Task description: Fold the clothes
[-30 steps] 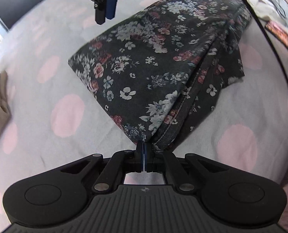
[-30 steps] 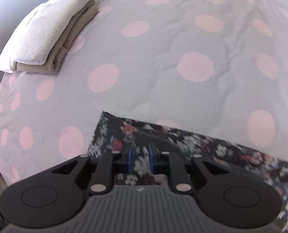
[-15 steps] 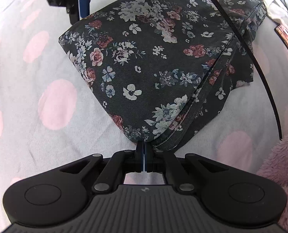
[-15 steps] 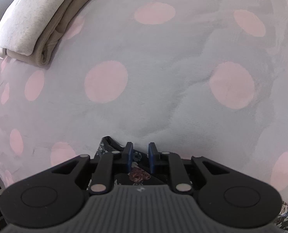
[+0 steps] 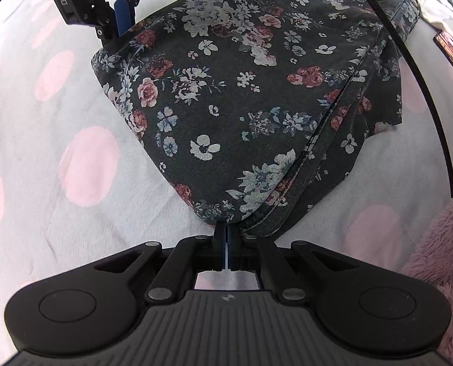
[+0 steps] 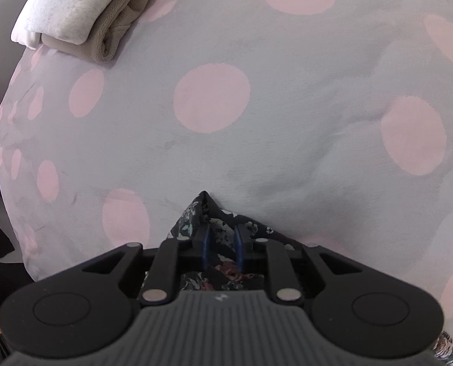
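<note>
Cloth: A dark flowery cloth is lying folded on the bed. Two of its corners are being held up a little, one by each tool.
Left tool: The left tool is pointing down at the bed. Its two fingers are pressing tight together, pinching the near corner of the cloth.
Right tool: The right tool is sitting at the far left corner of the cloth, as the left camera is showing it. Its blue fingers are standing a little apart, with a bunched bit of the cloth filling the gap between them. It is looking like a grip on that corner.
Bed: The bed cover is pale grey with big pink dots. It is carrying everything here.
Folded pile: A white folded thing is lying on top of a beige folded thing at the far left edge of the bed, well apart from the flowery cloth.
Pink fluff: Something pink and fluffy is showing at the right edge of the left camera.
Cable: A thin black cable is crossing over the right side of the cloth.
</note>
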Action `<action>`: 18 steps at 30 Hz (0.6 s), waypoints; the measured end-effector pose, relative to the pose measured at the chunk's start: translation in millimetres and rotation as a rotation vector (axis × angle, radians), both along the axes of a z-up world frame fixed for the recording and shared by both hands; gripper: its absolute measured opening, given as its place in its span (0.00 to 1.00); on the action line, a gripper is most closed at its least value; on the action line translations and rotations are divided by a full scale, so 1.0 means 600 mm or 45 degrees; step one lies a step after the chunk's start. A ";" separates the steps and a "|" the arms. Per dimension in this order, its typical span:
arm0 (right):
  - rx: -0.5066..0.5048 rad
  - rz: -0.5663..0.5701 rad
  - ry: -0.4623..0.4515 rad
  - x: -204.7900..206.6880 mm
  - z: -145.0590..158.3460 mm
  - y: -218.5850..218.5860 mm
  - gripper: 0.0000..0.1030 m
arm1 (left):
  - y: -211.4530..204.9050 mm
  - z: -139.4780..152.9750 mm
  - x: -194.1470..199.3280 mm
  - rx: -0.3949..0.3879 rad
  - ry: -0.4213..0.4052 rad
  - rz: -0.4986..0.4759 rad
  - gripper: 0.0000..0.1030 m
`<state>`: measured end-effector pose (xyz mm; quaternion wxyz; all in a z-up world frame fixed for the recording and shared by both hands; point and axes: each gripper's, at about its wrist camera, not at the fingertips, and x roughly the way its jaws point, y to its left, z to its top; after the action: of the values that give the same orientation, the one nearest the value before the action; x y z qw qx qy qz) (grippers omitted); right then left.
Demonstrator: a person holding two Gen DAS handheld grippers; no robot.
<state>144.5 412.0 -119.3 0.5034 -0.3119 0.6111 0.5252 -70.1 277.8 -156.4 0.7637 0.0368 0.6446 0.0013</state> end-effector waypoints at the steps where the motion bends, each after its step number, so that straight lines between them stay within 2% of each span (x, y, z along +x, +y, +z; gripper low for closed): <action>1: 0.000 0.021 -0.006 -0.005 -0.003 0.003 0.21 | -0.001 0.000 0.000 0.002 0.001 -0.002 0.00; 9: 0.092 0.198 -0.131 -0.035 -0.012 0.018 0.27 | -0.010 0.003 0.002 0.017 -0.004 -0.008 0.00; 12: 0.102 0.234 -0.120 -0.038 -0.011 0.016 0.21 | -0.013 0.004 0.003 0.025 -0.006 -0.011 0.00; 14: 0.108 0.237 -0.109 -0.040 -0.014 0.013 0.05 | -0.015 0.005 0.004 0.029 -0.005 -0.013 0.00; 18: 0.152 0.259 -0.193 -0.050 0.000 0.003 0.00 | -0.013 0.013 0.004 0.018 -0.007 -0.004 0.00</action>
<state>114.2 413.9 -119.2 0.5098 -0.3806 0.5042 0.5840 -67.5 269.8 -148.5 0.7651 0.0434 0.6425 0.0048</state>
